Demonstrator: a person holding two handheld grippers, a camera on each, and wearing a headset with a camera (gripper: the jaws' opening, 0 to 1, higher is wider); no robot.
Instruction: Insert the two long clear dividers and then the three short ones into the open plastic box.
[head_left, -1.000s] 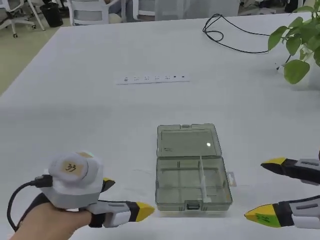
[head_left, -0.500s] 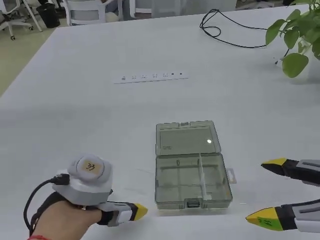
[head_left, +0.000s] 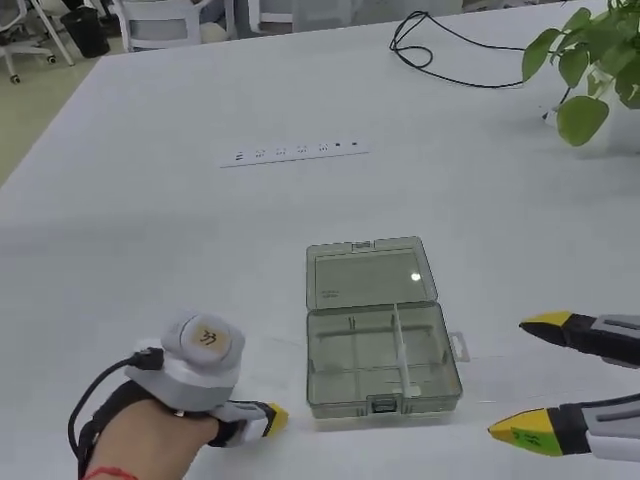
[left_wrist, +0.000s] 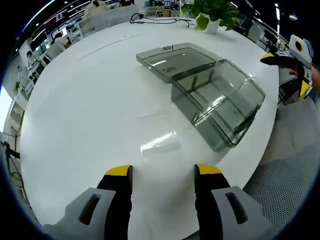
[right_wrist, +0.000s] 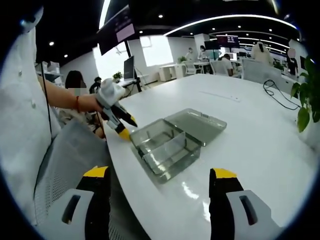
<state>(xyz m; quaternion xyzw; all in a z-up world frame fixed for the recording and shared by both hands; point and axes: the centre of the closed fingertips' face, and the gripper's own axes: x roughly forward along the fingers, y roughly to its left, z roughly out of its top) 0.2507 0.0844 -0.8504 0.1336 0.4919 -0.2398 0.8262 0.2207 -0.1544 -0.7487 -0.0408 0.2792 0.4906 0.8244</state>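
Note:
The clear plastic box (head_left: 345, 375) stands open near the table's front edge, its lid (head_left: 370, 272) lying flat behind it. Clear dividers (head_left: 400, 345) stand inside it, one running front to back and one crossing it. A loose clear divider (left_wrist: 160, 145) lies flat on the table between my left gripper (left_wrist: 163, 171) and the box (left_wrist: 220, 100). In the head view the left gripper (head_left: 265, 420) sits left of the box's front corner, open and holding nothing. My right gripper (head_left: 530, 377) hovers right of the box, wide open and empty. A small clear piece (head_left: 458, 347) lies against the box's right wall.
A white power strip (head_left: 295, 153) lies across the middle of the table, a black cable (head_left: 440, 50) coils at the far side, and a green plant (head_left: 590, 60) stands at the far right. Chairs (head_left: 165, 20) stand beyond the far edge. The table's front edge is close below both grippers.
My left gripper has drawn back a little to the left and rolled in the hand. The right gripper and the box have stayed put; the head view has shifted slightly.

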